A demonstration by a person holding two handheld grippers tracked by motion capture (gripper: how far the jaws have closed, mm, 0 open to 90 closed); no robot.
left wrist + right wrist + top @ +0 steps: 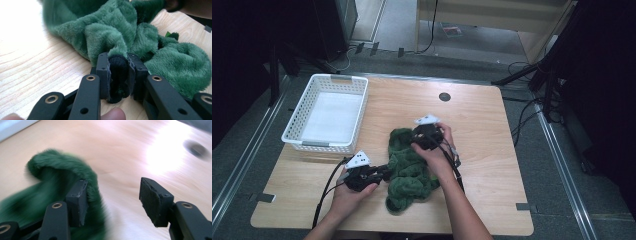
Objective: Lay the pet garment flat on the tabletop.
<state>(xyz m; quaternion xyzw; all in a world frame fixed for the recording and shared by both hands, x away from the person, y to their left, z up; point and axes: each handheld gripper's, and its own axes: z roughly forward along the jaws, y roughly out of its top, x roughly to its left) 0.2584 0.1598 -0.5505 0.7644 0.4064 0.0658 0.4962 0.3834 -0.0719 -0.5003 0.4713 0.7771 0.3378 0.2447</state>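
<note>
A crumpled green fleece cloth point(409, 167) lies in the middle of the wooden table point(492, 165). My left gripper point(384, 174) is at the cloth's left edge, shut on a fold of it. In the left gripper view that dark fold of the cloth point(117, 68) is pinched between the two pads point(106, 75). My right gripper point(424, 137) hovers over the cloth's upper part. In the right gripper view my right gripper point(113, 201) has its jaws wide apart with nothing between them, and the cloth point(57, 172) lies beside the left pad point(78, 200).
A white slotted basket point(328, 112) stands at the table's far left. A dark round hole point(444, 97) sits near the table's far edge. Cables point(329, 187) trail from the grippers toward the front edge.
</note>
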